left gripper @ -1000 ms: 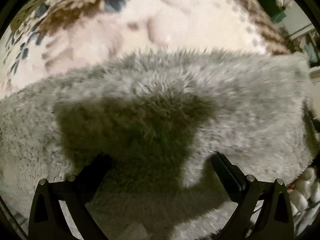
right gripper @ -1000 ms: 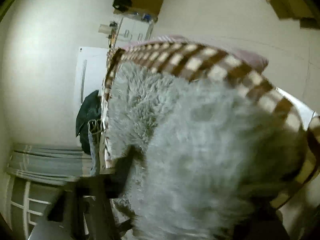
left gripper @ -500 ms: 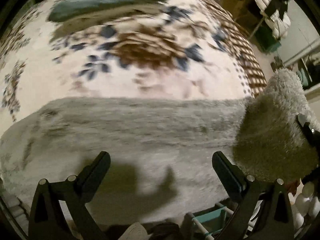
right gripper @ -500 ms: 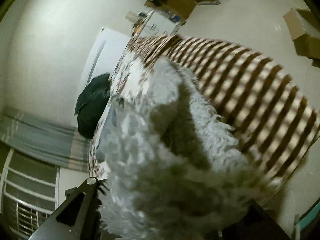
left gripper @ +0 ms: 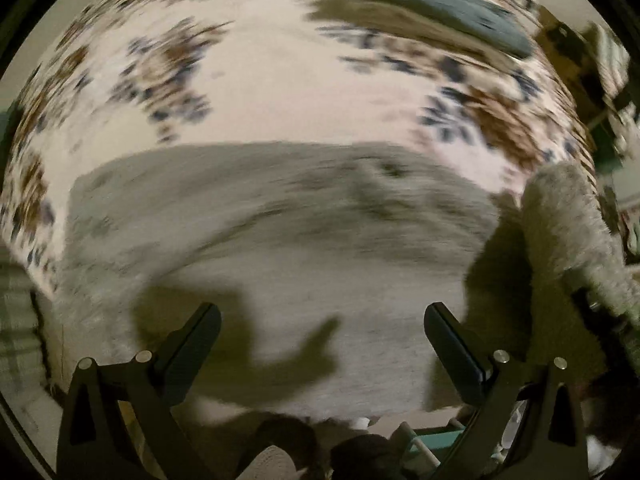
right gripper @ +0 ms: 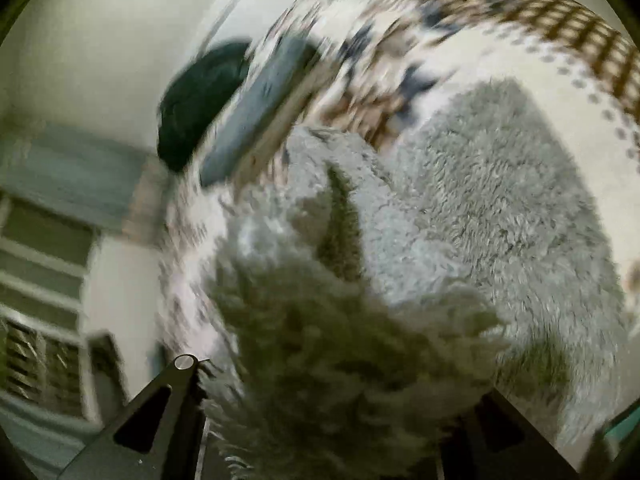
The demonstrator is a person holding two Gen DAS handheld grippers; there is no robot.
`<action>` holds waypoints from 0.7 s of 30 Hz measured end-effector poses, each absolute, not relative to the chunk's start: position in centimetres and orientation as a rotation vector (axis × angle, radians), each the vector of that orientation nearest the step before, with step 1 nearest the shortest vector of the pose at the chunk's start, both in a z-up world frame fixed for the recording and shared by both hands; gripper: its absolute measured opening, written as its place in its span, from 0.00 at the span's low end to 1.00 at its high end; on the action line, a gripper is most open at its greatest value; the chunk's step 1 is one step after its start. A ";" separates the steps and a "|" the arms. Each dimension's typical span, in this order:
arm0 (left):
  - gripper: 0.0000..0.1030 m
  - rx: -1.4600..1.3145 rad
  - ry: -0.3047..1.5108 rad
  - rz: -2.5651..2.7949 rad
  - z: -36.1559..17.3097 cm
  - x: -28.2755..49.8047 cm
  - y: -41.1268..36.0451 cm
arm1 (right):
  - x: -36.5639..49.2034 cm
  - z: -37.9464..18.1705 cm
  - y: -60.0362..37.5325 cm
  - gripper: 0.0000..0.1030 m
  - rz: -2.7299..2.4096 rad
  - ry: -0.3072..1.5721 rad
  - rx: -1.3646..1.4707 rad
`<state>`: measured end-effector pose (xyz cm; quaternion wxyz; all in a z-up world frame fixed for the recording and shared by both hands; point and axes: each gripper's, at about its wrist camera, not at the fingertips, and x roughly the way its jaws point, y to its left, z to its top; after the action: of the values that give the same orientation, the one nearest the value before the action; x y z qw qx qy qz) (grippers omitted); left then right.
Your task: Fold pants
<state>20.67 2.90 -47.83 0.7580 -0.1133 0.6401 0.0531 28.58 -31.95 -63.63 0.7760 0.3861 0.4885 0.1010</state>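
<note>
The left gripper (left gripper: 322,332) is hovering with its fingers (left gripper: 452,344) spread wide and nothing between them, casting a shadow on the fabric below. The right gripper (right gripper: 340,412) is clamping a bunched mass of the fluffy grey pants (left gripper: 280,240), whose fleece is hiding most of both fingers. The flowered bedspread (left gripper: 272,80) is filling most of both views, its brown checked border (right gripper: 540,4) running along the far edge. The pants are lying spread across it, one end lifted at the right gripper. A flat grey-blue cushion (left gripper: 432,4) is resting further back on the bedspread, and a dark bundle (right gripper: 200,108) is sitting beside the bed.
</note>
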 end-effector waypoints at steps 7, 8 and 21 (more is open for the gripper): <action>1.00 -0.335 1.421 0.146 -47.8 19.0 7.7 | 28.2 -67.6 -20.6 0.56 0.295 1.284 0.387; 1.00 -0.330 1.418 0.141 -47.6 19.1 7.8 | 27.9 -67.7 -19.5 0.62 0.347 1.315 0.367; 1.00 -0.252 1.388 -0.021 -48.3 23.4 -2.1 | 23.8 -63.6 -31.1 0.79 0.182 1.359 0.528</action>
<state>23.40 -2.10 -48.33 0.7612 -0.1159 0.6380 -0.0097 23.76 -31.12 -63.63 0.7420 0.2408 0.6201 0.0832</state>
